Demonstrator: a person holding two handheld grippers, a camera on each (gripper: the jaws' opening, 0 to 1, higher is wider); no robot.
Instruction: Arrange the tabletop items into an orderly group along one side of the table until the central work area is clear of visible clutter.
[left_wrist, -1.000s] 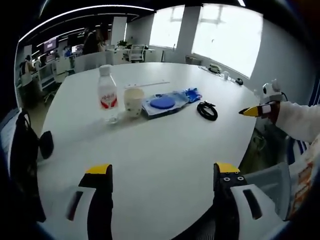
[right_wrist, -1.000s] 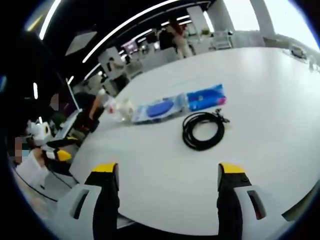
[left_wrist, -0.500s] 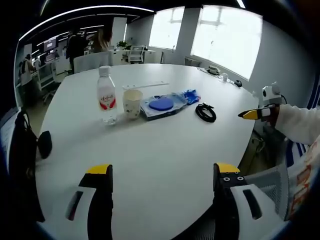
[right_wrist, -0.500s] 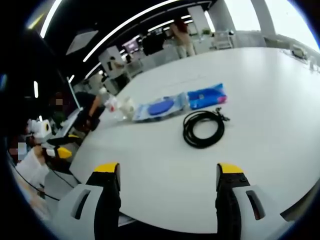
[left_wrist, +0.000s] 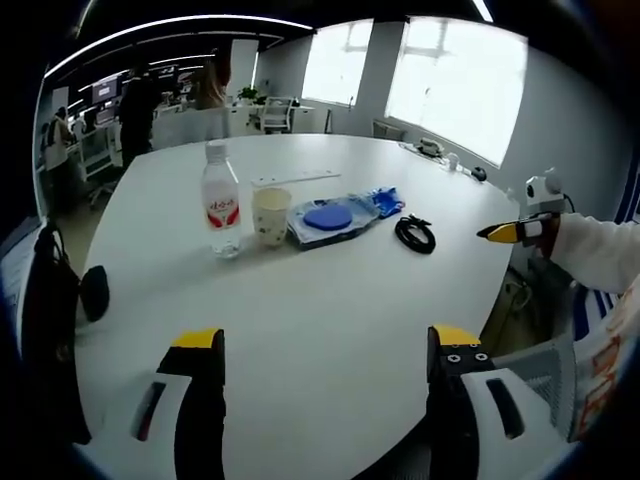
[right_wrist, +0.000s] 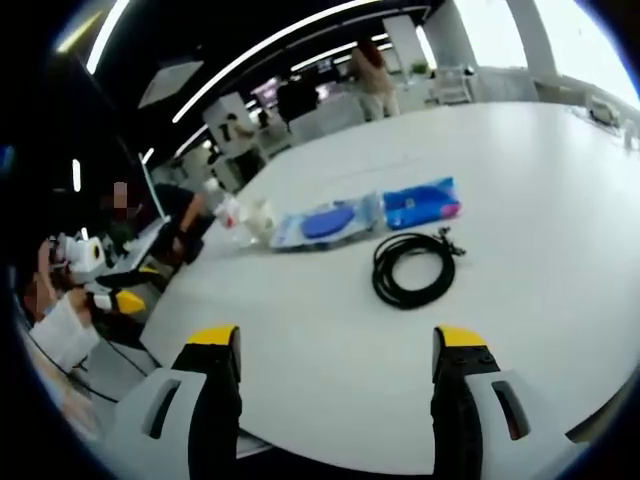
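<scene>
Centrally, coiled black cable (right_wrist: 413, 270) beside glossy, perhaps plastic, blue packet (right_wrist: 421, 203).

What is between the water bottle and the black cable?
In the left gripper view, a paper cup and a clear bag lie between the water bottle and the black cable.

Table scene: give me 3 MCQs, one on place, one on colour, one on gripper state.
1. What stands right beside the water bottle?
A. paper cup
B. coiled cable
C. blue pouch

2. What colour is the coiled cable?
A. white
B. black
C. red

3. How are both grippers?
A. shut on the bottle
B. shut, holding nothing
C. open, holding nothing

Answers: 1 A, the paper cup stands next to the bottle. 2 B, the coil looks black on the white table. 3 C, the left gripper and right gripper show jaws wide apart with nothing between.
</scene>
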